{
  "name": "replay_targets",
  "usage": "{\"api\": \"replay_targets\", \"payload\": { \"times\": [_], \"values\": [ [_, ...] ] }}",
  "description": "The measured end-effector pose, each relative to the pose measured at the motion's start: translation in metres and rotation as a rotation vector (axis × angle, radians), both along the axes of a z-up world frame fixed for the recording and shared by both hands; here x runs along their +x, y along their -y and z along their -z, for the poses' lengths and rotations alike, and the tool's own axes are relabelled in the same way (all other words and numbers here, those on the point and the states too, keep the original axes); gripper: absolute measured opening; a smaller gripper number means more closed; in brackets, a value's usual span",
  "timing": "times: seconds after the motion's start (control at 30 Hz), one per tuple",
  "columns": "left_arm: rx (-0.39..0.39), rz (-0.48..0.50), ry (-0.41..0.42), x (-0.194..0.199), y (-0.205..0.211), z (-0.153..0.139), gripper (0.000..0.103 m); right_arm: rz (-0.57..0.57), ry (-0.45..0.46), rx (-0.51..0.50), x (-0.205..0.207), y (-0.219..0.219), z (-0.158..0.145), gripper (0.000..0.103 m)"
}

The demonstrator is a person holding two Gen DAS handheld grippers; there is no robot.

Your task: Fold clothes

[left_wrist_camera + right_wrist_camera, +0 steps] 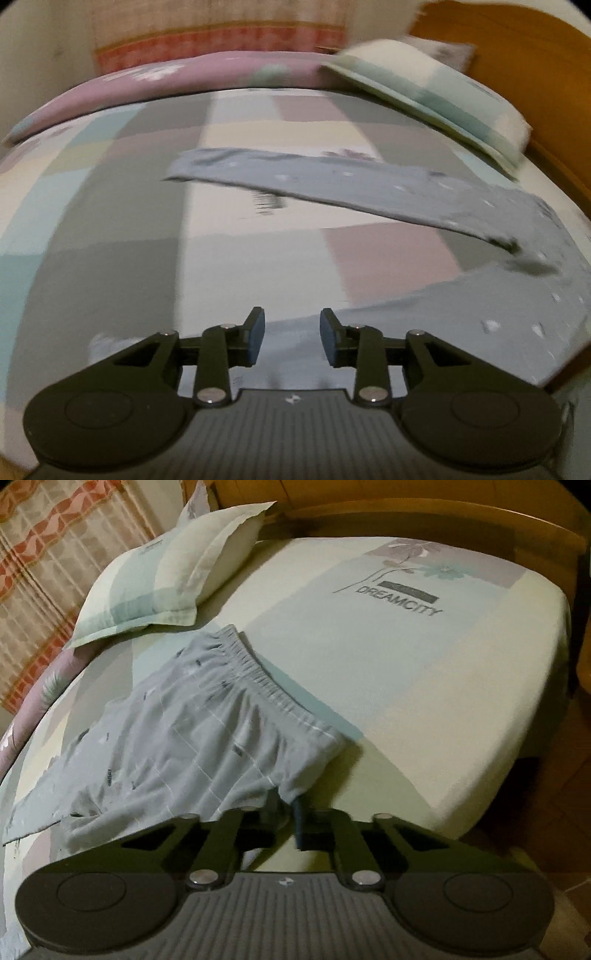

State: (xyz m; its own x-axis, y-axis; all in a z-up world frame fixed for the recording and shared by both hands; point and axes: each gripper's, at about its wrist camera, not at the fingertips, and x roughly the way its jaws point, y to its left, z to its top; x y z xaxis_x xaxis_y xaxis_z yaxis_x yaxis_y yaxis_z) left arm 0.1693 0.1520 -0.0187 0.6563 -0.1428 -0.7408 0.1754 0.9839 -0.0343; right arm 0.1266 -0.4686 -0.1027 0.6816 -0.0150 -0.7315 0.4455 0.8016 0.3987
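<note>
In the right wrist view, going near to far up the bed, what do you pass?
Right hand-held gripper shut on the grey trousers → elastic waistband → pillow → wooden headboard.

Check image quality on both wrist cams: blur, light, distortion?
Left wrist: heavy motion smear on the pyjama trousers and pillow, while the left tongs stay sharp. Right wrist: mostly sharp, sheet lettering readable, slight smear at the right tongs. Both: dim warm light, strong fisheye bowing of the bed, dark corners.
</note>
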Motion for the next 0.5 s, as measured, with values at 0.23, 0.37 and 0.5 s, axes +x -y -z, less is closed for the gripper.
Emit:
{"api": "replay_targets", "payload": {
  "times": [0.23, 0.37, 0.5],
  "values": [
    [0.028, 0.115, -0.02, 0.001, 0.04, 0.008, 0.034, -0.056, -0.044, -0.113, -0.021, 0.005, -0.005, 0.007],
    [0.031, 0.122, -0.031, -0.002, 0.039, 0.012, 0.036, -0.068, -0.033, -0.212, -0.03, -0.005, -0.024, 0.022],
    [0.037, 0.117, -0.051, -0.002, 0.036, 0.017, 0.038, -0.179, 0.051, -0.26, -0.022, -0.032, -0.049, 0.023]
  ]
}}
